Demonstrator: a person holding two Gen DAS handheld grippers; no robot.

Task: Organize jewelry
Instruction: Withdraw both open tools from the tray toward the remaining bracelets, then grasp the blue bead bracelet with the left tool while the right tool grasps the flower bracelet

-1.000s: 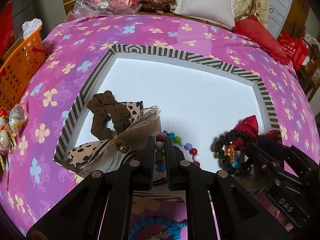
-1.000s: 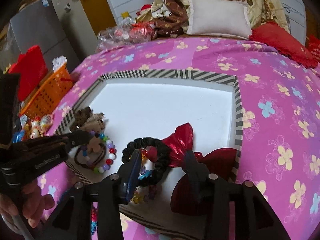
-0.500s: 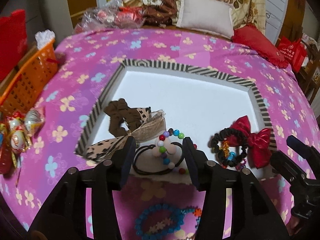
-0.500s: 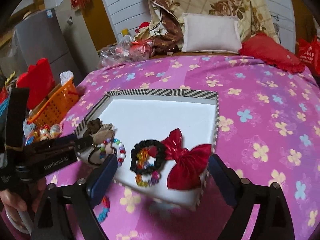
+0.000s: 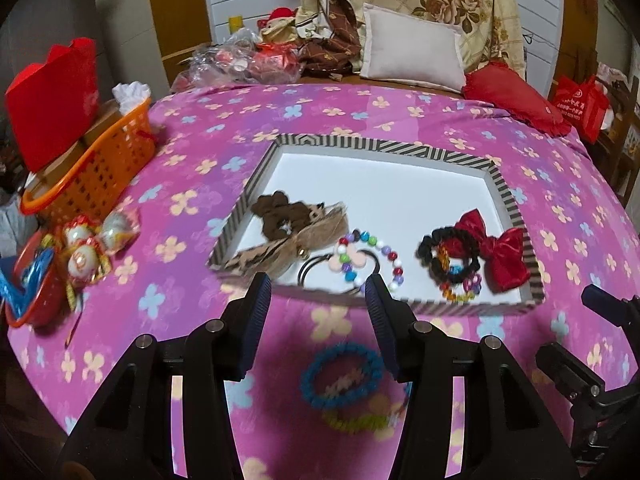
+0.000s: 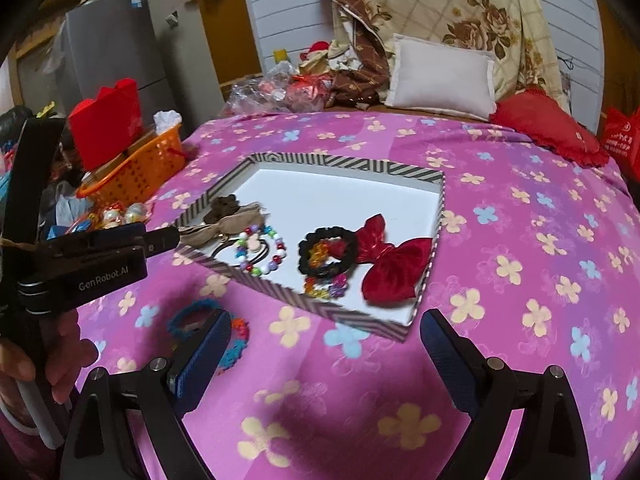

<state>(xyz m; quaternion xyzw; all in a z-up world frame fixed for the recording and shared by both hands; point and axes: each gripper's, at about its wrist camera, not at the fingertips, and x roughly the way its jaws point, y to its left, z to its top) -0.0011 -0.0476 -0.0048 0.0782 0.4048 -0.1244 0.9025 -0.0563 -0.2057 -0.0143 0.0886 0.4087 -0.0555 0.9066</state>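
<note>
Pink bedspread [image 5: 400,116] around striped tray [image 5: 384,148]

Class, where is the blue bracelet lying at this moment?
In the left wrist view the blue bracelet lies on the pink flowered cloth, outside the striped box, just before its near wall.

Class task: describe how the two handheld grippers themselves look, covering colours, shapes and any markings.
Both grippers, left and right, have black angular frames with silver bolts and blue ribbed fingers. White "GenRobot.AI" lettering marks the left one's side. No cables show.
</note>
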